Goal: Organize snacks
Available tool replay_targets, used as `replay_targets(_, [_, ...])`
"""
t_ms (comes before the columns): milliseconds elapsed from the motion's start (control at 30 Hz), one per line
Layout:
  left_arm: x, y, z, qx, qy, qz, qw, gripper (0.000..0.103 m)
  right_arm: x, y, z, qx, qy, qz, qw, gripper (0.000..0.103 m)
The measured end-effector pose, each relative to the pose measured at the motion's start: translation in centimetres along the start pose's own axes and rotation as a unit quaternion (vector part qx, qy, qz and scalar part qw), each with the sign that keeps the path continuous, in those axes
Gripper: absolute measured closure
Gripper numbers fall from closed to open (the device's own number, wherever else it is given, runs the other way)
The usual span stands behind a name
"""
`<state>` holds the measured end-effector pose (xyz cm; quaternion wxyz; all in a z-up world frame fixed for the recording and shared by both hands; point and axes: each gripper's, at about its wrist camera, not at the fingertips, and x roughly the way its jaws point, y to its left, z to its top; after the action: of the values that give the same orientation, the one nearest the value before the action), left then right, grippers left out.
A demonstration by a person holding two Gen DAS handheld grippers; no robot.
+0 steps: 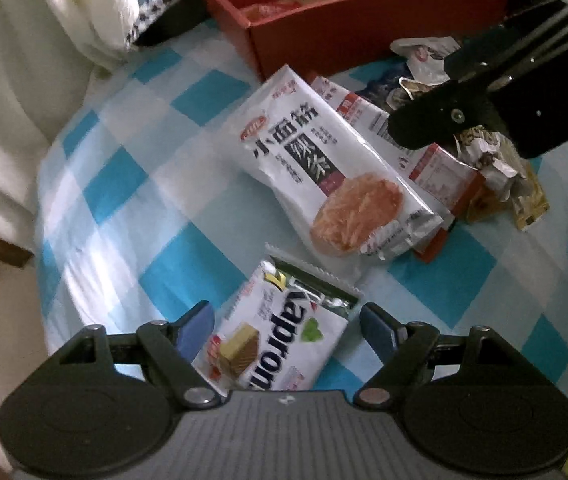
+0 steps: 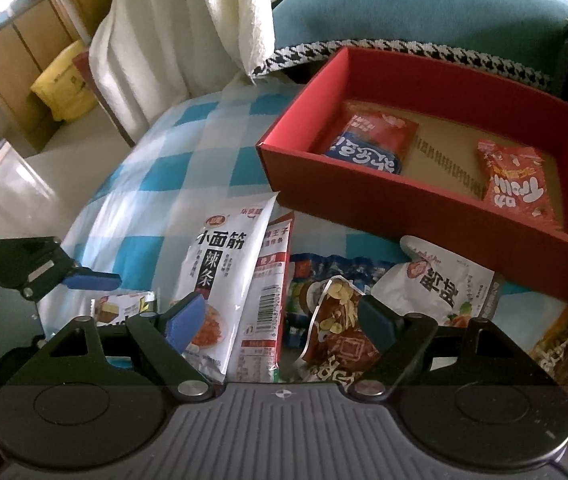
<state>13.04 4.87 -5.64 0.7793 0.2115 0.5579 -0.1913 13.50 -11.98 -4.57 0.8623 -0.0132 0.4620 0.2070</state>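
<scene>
Wafer pack [image 1: 279, 336] lies on the checked cloth [image 1: 123, 184] between the left gripper's [image 1: 284, 330] open jaws, untouched, long axis running away from them. Right gripper [image 2: 284, 320], also open, hovers over the snack pile [image 2: 324, 300] below the red box [image 2: 424, 208].

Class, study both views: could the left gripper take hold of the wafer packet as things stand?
Probably yes. The left gripper stands open with the wafer packet lying flat between its fingers on the checked cloth; nothing covers it.
</scene>
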Motion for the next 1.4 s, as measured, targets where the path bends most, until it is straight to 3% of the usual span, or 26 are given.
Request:
replay_targets(67, [-0.3,-0.2,-0.5,-0.014,-0.006,0.003,0.9999,0.040,0.2,-0.1,0.0,0.001,0.003,0.000,1.000,0.015])
replay_targets(267, [-1.2,-0.9,-2.5,-0.083,0.005,0.012,0.9965,0.041,0.4,-0.2,0.1,0.004,0.005,0.003,1.000,0.015])
replay_targets(433, [-2.6,0.5,-3.8,-0.178,-0.011,-0.017,0.9838,0.041,-0.3,-0.1,0.4,0.019,-0.007,0.013,1.000,0.015])
replay_targets(533, [-3.4,1.3,-4.2,-0.207,-0.026,-0.028,0.9775,0.041,-0.1,0.5,0.9,0.049,-0.006,0.029,0.998,0.016])
replay_targets(667, [-3.6,1.9,-4.4,-0.220,-0.029,-0.046,0.9739,0.041,1.8,3.0,1.3,0.062,0.019,0.046,0.997,0.019])
replay_targets(900, [-4.6,3.1,-4.7,-0.239,-0.050,-0.087,0.9658,0.041,5.5,5.3,3.1,0.069,0.053,-0.005,0.996,0.021])
replay_targets(1033, [-4.7,3.5,-4.7,-0.247,-0.047,-0.097,0.9631,0.041,7.3,7.7,3.6,-0.007,0.073,-0.069,0.995,0.025])
replay_targets(1167, [-4.9,3.3,-4.8,-0.241,-0.048,-0.091,0.9649,0.041,8.1,10.3,3.4,-0.105,0.083,-0.118,0.984,0.031])
replay_targets(1267, [-4.7,3.5,-4.9,-0.244,-0.044,-0.094,0.9641,0.041,6.9,9.8,3.1,-0.130,0.087,-0.105,0.982,0.041])
replay_targets(1400, [-4.5,3.2,-4.7,-0.240,-0.040,-0.092,0.9654,0.041,4.3,7.1,2.9,-0.110,0.082,-0.084,0.987,0.047])
